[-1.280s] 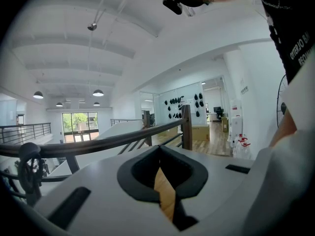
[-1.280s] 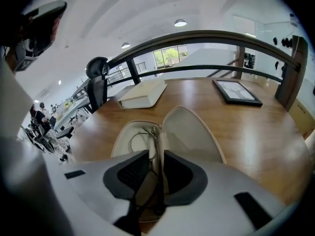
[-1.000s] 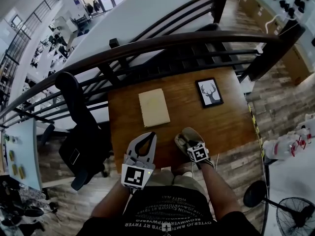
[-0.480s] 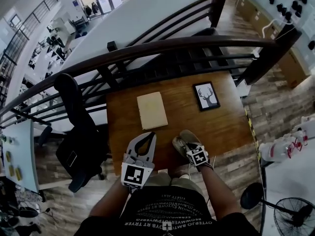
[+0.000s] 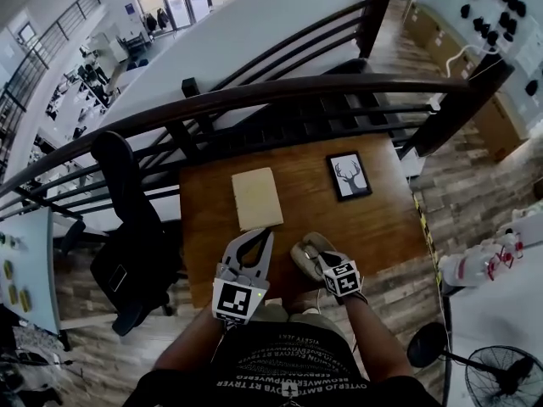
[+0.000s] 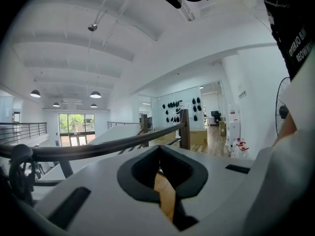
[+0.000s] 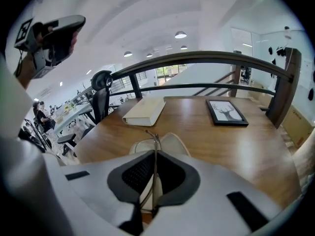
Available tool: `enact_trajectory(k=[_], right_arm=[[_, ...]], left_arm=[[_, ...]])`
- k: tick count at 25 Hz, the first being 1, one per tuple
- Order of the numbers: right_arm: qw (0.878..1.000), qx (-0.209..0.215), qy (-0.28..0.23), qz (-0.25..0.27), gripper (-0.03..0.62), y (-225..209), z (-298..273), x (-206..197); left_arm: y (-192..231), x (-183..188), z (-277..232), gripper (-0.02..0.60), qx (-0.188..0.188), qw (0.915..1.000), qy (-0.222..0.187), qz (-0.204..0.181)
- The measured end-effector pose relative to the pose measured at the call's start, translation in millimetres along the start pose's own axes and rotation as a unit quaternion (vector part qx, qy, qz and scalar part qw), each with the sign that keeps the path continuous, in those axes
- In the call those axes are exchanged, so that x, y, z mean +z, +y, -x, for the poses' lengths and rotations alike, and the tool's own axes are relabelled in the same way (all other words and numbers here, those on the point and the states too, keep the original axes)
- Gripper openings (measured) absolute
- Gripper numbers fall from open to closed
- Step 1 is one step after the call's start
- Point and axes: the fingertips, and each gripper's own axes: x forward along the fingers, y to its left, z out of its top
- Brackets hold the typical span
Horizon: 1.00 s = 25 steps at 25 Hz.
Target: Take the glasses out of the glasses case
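The beige glasses case (image 5: 304, 249) lies open near the table's front edge, also seen in the right gripper view as the case (image 7: 173, 142). My right gripper (image 5: 316, 259) hangs just above it. Its jaws have just been closing and now pinch the thin metal frame of the glasses (image 7: 153, 140), which stands up between them over the case. My left gripper (image 5: 264, 232) is held to the left of the case, above the table edge, with its jaws together and nothing in them. It also shows raised at the top left of the right gripper view (image 7: 49, 31).
On the wooden table (image 5: 382, 227) a cream book (image 5: 256, 197) lies at the middle and a framed deer picture (image 5: 349, 176) at the right. A dark railing (image 5: 254, 96) runs behind the table. A black chair (image 5: 127, 219) stands at its left.
My right gripper has risen a little off the case with the glasses frame in its jaws. The left gripper has stayed put. The head view has shifted slightly.
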Motion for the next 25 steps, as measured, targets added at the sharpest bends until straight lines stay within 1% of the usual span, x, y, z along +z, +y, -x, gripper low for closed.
enact_trajectory(k=[5,12,20,25], right_arm=[[0.999,0.002,-0.032,0.007,0.028,5,23,25],[0.997,-0.008,-0.078,0.014,0.027,12,62,64],[0.991,-0.017,-0.126,0.046,0.026,25,103,103],[0.986,-0.011,-0.16,0.046,0.026,36,129,124]], left_arm=[[-4,5,-6,0.026,-0.005,1.0,-0.004,0.0],[-1,11,-10,0.026,-0.005,1.0,-0.005,0.001],[-1,20,-11,0.026,-0.006,0.9999,-0.013,0.008],[-4,25,-8,0.026,-0.007,0.9997,-0.02,0.014]])
